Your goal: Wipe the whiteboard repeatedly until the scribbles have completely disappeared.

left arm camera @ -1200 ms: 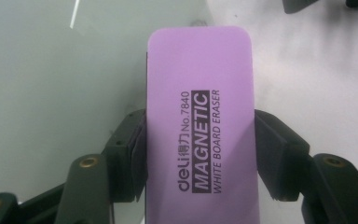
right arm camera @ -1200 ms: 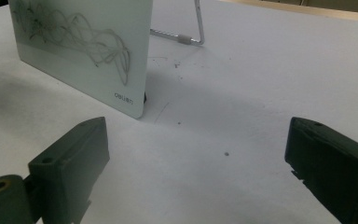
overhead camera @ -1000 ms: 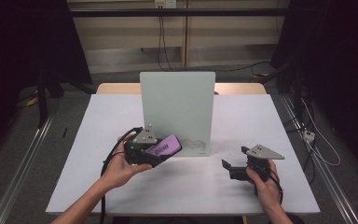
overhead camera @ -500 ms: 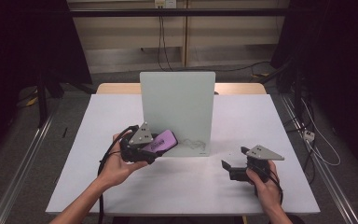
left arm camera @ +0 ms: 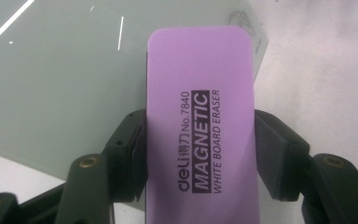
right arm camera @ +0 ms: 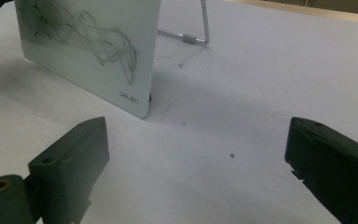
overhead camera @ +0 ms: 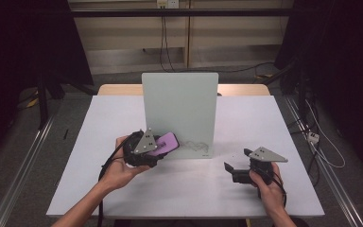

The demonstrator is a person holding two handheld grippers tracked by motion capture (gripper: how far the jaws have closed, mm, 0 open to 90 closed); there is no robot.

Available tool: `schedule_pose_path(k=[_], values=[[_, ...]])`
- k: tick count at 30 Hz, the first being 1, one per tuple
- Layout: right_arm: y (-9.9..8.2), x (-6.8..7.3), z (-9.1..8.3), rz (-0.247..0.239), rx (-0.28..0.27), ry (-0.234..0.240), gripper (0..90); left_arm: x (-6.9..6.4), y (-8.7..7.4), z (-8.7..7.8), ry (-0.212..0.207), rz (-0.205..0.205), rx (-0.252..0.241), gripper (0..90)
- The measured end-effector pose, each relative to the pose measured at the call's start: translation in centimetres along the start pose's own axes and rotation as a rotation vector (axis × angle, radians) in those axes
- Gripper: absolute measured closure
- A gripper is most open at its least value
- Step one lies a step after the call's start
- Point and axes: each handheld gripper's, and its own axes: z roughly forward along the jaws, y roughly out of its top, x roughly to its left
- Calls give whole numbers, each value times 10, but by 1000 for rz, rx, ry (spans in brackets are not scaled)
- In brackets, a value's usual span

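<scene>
Change since a second ago: the eraser (left arm camera: 199,126) and the left gripper (overhead camera: 146,150) carrying it have shifted leftward and drawn a little back along the foot of the board; the right gripper (overhead camera: 240,171) has stayed where it was.

Item: purple magnetic whiteboard eraser, printed face toward the left gripper view's camera. Location: clamped across its width between the left gripper's two jaws, its far end at the lower left part of the whiteboard (overhead camera: 179,111). Whether the hidden underside touches the board surface cannot be told.

Whiteboard: pale glass-like panel, upright on the table (overhead camera: 99,184), propped from behind by a wire stand (right arm camera: 193,32). Grey pen scribbles (right arm camera: 81,32) sit at its lower corner on the person's right, well to the side of the eraser.

Right gripper: jaws spread wide, nothing between them, resting low over the table near the person's right edge, aimed toward the scribbled corner.

Risks, as judged from here:
- The board rests only on its light stand; a firm push from the eraser could slide or tip it backward, since no gripper steadies it.
- The eraser is held only by its side edges, so dragging pressure could twist it in the jaws.
- The scribbles lie away from the eraser's present spot, and a short stroke would miss them.
</scene>
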Motion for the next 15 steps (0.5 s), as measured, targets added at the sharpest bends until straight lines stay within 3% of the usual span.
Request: schedule_pose_path(k=[4,15], values=[[0,-1,-1,8,-2,-3,64,3,-3,2,1,-11,-13,407],[0,0,0,2,1,-1,64,9,-9,5,-12,-32,12,407]])
